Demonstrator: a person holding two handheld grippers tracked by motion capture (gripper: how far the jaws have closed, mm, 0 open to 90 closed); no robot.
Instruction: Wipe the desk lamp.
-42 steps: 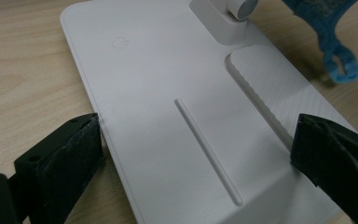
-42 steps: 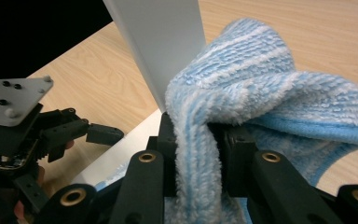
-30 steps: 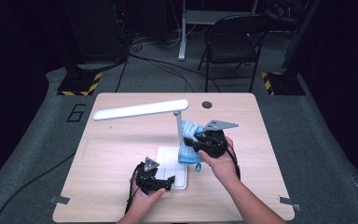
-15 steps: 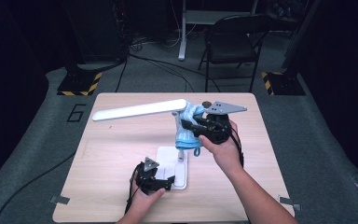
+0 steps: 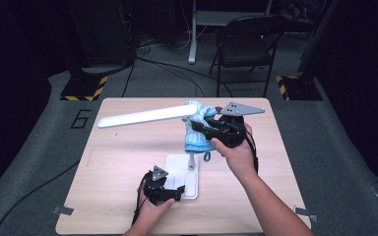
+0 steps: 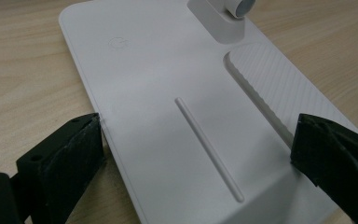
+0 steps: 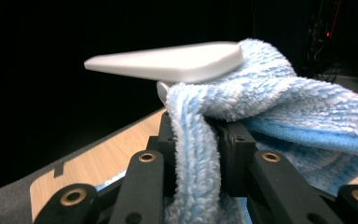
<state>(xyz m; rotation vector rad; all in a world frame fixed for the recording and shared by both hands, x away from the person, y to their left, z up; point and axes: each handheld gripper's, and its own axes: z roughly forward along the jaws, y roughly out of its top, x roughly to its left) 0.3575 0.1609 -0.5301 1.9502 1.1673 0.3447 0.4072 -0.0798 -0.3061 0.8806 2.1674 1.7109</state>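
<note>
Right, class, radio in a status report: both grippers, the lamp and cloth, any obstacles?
Left gripper open, straddling lamp base. Right gripper shut on blue cloth, against the lamp head. Nothing in the way.

From my remote station I saw a light wooden table (image 5: pixel 118 147) standing on grey carpet (image 5: pixel 39 162) in a dark room. A black folding chair (image 5: pixel 243 46) stood behind it. Two black stands with yellow-black striped bases (image 5: pixel 83 88) flanked the far side. Cables (image 5: pixel 162 66) ran across the floor, and a "6" (image 5: pixel 80 119) marked the carpet.
</note>
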